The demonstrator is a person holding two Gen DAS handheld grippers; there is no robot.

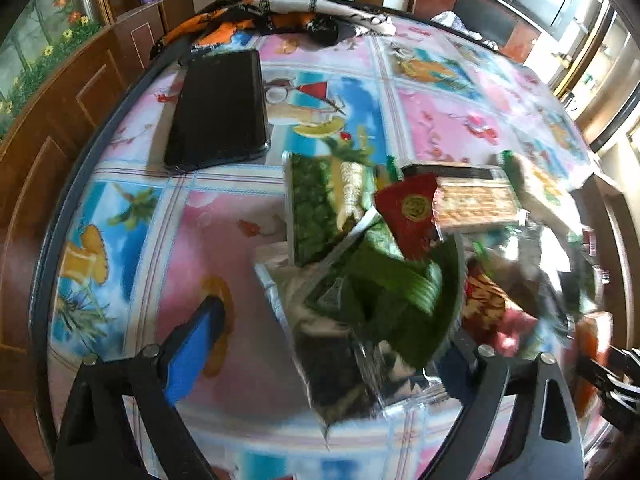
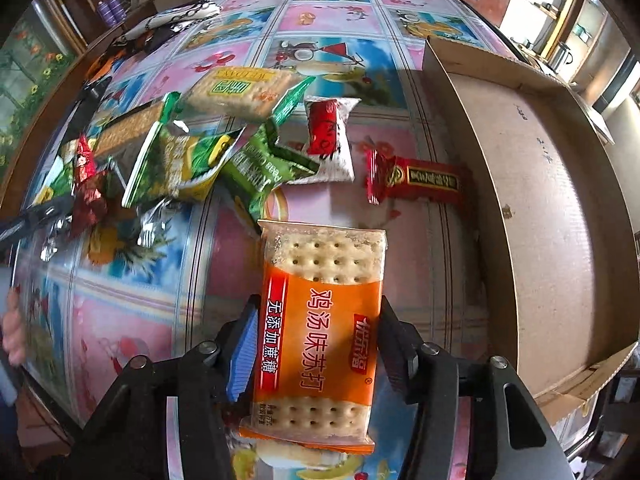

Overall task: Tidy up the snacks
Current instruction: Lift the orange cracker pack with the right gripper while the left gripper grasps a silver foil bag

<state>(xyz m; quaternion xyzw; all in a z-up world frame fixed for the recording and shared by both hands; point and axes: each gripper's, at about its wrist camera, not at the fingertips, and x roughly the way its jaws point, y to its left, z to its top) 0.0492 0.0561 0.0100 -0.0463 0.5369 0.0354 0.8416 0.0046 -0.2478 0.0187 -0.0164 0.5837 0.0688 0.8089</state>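
Observation:
In the right wrist view my right gripper (image 2: 319, 306) is shut on an orange soda cracker pack (image 2: 320, 360), a pad against each long side, low over the table. Beyond it lie a red bar (image 2: 424, 180), a white and red packet (image 2: 330, 140), green packets (image 2: 260, 160) and a pale cracker pack (image 2: 240, 88). In the left wrist view my left gripper (image 1: 336, 314) stands open over the blurred snack pile, its fingers on either side of a green packet (image 1: 384, 304) and a dark packet (image 1: 332, 364). A red packet (image 1: 412, 212) and a cracker pack (image 1: 474, 200) lie just past them.
An open cardboard box (image 2: 540, 200) stands on the right of the table, close to the red bar. A black tablet (image 1: 220, 108) lies at the far left, with a crumpled cloth (image 1: 280, 12) behind it. A hand (image 2: 12, 332) shows at the left edge.

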